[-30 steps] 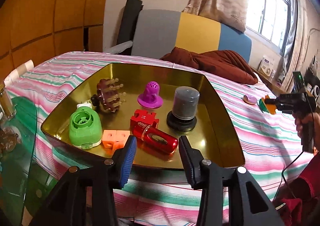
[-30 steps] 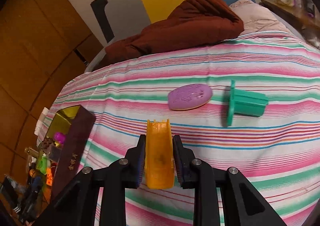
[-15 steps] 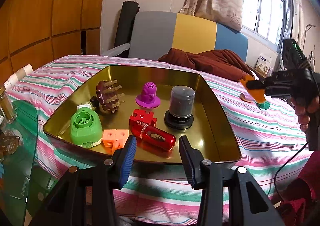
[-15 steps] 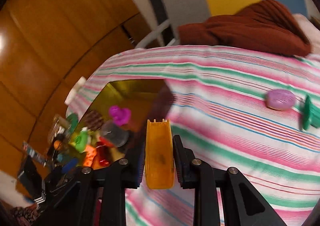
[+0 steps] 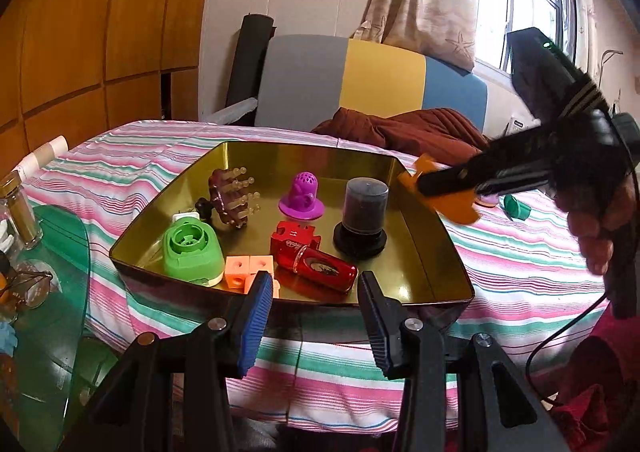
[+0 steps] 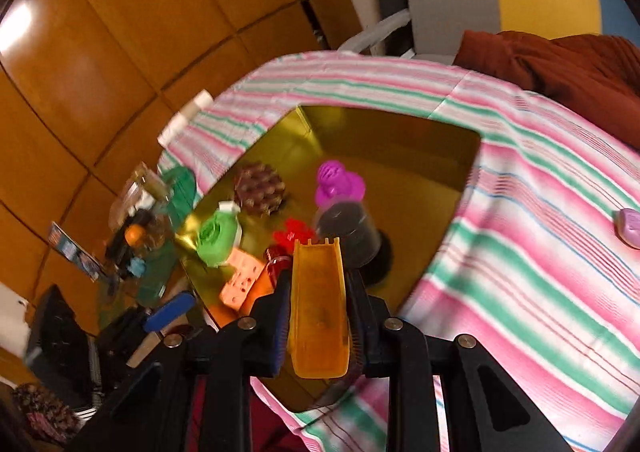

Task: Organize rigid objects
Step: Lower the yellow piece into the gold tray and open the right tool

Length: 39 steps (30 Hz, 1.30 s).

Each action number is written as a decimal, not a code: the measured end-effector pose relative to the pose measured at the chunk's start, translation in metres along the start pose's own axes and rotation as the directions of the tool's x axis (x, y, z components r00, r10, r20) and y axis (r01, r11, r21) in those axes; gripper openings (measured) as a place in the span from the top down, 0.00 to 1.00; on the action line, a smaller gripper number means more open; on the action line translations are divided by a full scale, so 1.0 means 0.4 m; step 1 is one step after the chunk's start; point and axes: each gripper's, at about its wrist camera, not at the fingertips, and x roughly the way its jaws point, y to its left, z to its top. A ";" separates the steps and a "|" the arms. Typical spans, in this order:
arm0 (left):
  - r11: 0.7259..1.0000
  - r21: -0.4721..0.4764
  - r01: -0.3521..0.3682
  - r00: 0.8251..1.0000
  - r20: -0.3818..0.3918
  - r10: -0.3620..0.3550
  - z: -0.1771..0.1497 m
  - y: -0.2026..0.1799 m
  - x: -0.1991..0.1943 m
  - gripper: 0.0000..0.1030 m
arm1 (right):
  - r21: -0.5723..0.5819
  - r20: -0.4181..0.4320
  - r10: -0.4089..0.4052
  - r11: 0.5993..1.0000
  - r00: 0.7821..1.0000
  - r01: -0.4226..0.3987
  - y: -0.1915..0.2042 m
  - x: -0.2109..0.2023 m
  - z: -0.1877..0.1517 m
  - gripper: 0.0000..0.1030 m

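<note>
A gold tray (image 5: 424, 211) on the striped bed holds a green round piece (image 5: 192, 250), orange cubes (image 5: 246, 270), a red can (image 5: 320, 268), a red block (image 5: 294, 236), a dark cylinder (image 5: 362, 215), a purple figure (image 5: 302, 191) and a brown pegged piece (image 5: 232, 197). My right gripper (image 6: 318, 292) is shut on an orange slide piece (image 6: 318, 308) and holds it above the tray's right rim; the piece also shows in the left wrist view (image 5: 444, 191). My left gripper (image 5: 314, 316) is open and empty just in front of the tray's near rim.
A lilac soap (image 6: 630, 226) and a green flanged piece (image 5: 516, 207) lie on the cover right of the tray. A brown blanket (image 5: 404, 129) lies behind. A glass side table (image 5: 44, 252) with jars and glasses stands at the left.
My right gripper has carried the orange slide piece leftward from the open bed cover to above the tray's right rim. My left gripper has stayed open in front of the tray.
</note>
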 end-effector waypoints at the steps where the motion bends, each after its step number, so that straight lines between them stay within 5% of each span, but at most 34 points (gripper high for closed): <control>1: 1.000 -0.003 0.000 1.000 0.004 0.000 0.000 0.003 -0.002 0.57 | -0.008 -0.014 -0.007 1.000 1.000 0.007 0.013 0.015 -0.004 0.74; 10: 0.999 -0.044 0.004 1.000 0.014 -0.004 -0.006 0.036 -0.017 0.57 | -0.143 -0.099 -0.231 0.966 0.968 0.215 0.089 0.107 -0.027 0.74; 22: 0.999 -0.054 0.007 1.000 0.012 -0.007 -0.010 0.048 -0.020 0.57 | -0.268 -0.104 -0.397 0.894 0.912 0.359 0.114 0.141 -0.059 0.72; 27: 0.999 -0.047 0.007 1.000 0.015 -0.007 -0.012 0.043 -0.021 0.57 | -0.240 -0.078 -0.376 0.906 0.923 0.349 0.110 0.113 -0.060 0.59; 39: 1.000 -0.022 0.007 1.000 0.002 -0.007 -0.015 0.027 -0.015 0.57 | -0.119 -0.019 -0.327 0.939 0.945 0.322 0.070 0.029 -0.056 0.49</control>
